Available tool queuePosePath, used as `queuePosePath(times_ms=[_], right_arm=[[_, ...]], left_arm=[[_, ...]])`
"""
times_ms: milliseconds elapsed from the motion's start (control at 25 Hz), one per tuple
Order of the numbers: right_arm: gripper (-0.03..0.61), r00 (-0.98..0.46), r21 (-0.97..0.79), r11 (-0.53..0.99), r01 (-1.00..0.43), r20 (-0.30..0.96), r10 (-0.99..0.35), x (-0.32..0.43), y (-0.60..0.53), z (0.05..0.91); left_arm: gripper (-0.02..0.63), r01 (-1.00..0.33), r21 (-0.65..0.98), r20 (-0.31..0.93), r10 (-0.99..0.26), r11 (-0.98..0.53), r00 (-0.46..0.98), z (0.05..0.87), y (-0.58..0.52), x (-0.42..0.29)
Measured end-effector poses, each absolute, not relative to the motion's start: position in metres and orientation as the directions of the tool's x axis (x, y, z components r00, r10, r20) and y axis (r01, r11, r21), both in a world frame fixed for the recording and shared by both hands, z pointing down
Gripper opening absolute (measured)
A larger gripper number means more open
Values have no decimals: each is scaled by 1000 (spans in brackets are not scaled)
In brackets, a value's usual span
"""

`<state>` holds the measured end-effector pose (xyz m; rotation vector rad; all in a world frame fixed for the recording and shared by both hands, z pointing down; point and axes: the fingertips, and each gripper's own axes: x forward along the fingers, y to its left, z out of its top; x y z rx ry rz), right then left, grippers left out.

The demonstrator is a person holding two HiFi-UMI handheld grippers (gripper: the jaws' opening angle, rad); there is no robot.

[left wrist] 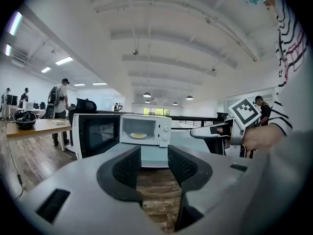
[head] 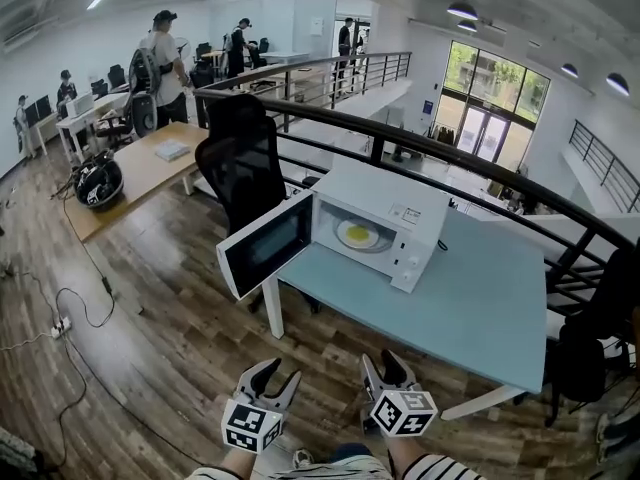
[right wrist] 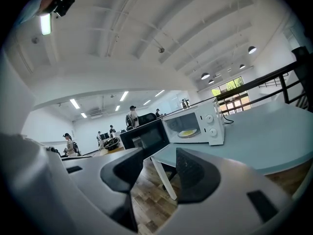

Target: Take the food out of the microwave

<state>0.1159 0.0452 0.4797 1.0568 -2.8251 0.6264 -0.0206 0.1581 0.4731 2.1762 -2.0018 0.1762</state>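
Observation:
A white microwave point(head: 385, 230) stands on the light blue table point(head: 470, 308) with its door point(head: 265, 245) swung wide to the left. Inside, a plate with yellow food point(head: 358, 234) lies on the turntable; the same food point(left wrist: 138, 135) point(right wrist: 188, 132) shows small in both gripper views. My left gripper point(head: 272, 380) and right gripper point(head: 385, 370) are held low at the bottom of the head view, over the wooden floor, well short of the table's near edge. Both are open with nothing between the fingers. In the left gripper view the right gripper point(left wrist: 208, 131) shows at the right.
A black office chair point(head: 240, 158) stands behind the open door. A black railing point(head: 450, 153) runs behind the table. A wooden desk point(head: 140, 168) with a helmet point(head: 98, 182) is at the left, with several people beyond it. Cables point(head: 70, 318) lie on the floor at left.

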Motion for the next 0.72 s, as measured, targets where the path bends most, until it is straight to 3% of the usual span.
queuePosePath(times_ms=[720], right_arm=[[202,-740,-360,650,-669,247,-625,56,-62,497]], left_arm=[[149,-992,87,239,-964,-96,115,493,49,-82]])
